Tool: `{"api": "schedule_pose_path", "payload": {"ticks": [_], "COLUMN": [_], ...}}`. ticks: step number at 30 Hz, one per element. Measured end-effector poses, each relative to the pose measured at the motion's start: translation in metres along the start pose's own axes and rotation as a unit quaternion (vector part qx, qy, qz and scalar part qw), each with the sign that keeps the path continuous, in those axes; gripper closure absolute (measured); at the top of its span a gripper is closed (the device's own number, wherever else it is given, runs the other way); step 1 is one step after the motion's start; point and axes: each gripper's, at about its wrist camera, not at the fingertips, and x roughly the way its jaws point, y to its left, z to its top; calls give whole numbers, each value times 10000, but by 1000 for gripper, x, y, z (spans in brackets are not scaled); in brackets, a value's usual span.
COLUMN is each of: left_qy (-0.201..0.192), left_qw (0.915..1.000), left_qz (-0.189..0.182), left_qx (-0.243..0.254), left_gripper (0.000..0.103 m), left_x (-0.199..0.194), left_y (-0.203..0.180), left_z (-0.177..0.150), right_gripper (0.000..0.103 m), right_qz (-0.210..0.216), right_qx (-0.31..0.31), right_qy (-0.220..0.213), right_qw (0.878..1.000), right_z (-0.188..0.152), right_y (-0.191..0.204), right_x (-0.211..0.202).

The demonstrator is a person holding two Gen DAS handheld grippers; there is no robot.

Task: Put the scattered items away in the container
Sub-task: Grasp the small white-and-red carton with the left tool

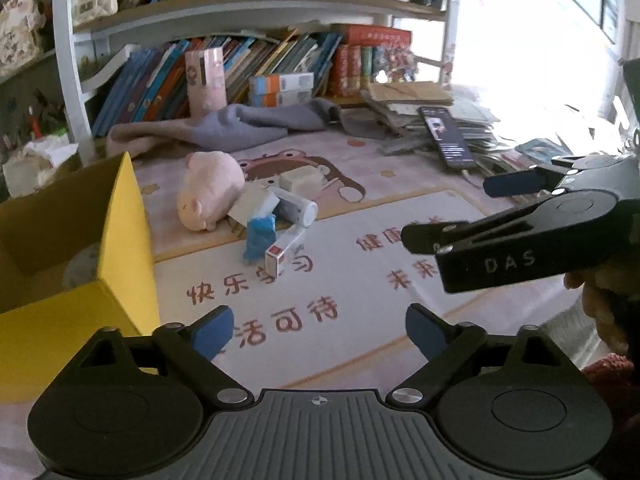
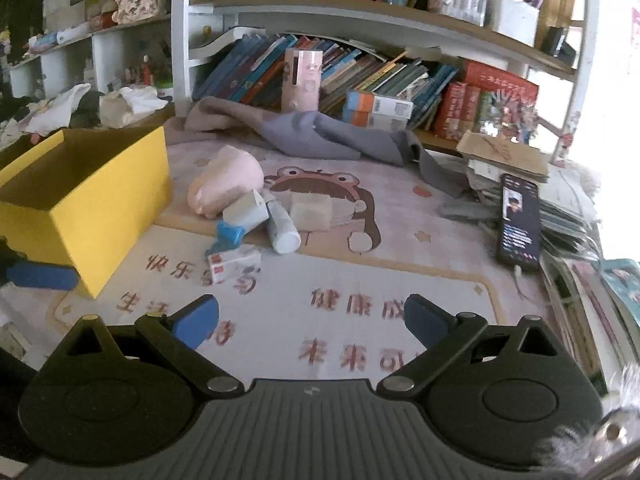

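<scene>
Starting with the carton (image 1: 283, 254): lying flat on the mat (image 1: 360, 360) at the near edge of the heap, touching the blue scrap (image 1: 259, 236) just behind it. Slanting away to the right in the left view, with the red-marked end facing back toward the camera. Stacking up behind it: the tube (image 1: 298, 208), a beige block (image 1: 300, 182) and the pink plush (image 1: 210, 196), all huddling together mid-tabletop.

Waiting off to the left, well apart from the heap: the yellow box (image 1: 120, 240), open-topped, with its near corner just beside the left tongs (image 1: 320, 330).

Now the line-up. Sitting almost dead ahead of the left tongs, a touch to the left, with bare mat between. Lying ahead and to the left of the right tongs (image 2: 312, 320), again with printed mat between.

Judging the left side the better placed, being square on to the carton and right next to the box. Probably needing a slight twist to close across the carton's short sides instead of along its length.

Both tongs are gaping wide. Gripping nothing, touching nothing: blue pads (image 1: 216, 332) spreading apart over the mat on the left, and the same on the right (image 2: 196, 320). Also hovering in from the right edge of the left view, the right tongs, likewise parted and empty.
</scene>
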Motion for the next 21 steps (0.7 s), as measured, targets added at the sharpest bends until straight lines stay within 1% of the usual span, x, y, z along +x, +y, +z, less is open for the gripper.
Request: {"api": "schedule_pose_path", "payload": {"ticks": [5, 8, 10, 11, 12, 17, 21], "left_qy": [222, 310, 411, 450, 481, 602, 648], "left_qw": [9995, 9988, 9978, 9973, 9969, 9945, 9913], "left_qz": [165, 301, 429, 470, 503, 664, 815], "left_qx": [-174, -249, -301, -331, -363, -541, -803], "left_gripper": [17, 22, 27, 31, 34, 35, 37], "left_x": [26, 40, 52, 56, 61, 83, 101], "left_y": [-2, -1, 0, 0, 0, 1, 7], "left_z": [16, 26, 33, 36, 39, 51, 58], "right_gripper": [6, 15, 17, 20, 23, 24, 24], "right_qz": [297, 516, 652, 726, 792, 1015, 1161], "right_qx": [-45, -85, -130, -153, -174, -164, -124], "right_qy": [33, 62, 107, 118, 127, 119, 164], "right_qw": [9995, 9986, 9977, 9972, 9966, 9946, 9930], "right_z": [17, 27, 33, 36, 39, 54, 63], "right_y": [-21, -31, -37, -39, -42, -54, -61], "right_x": [28, 45, 57, 63, 69, 97, 124]}}
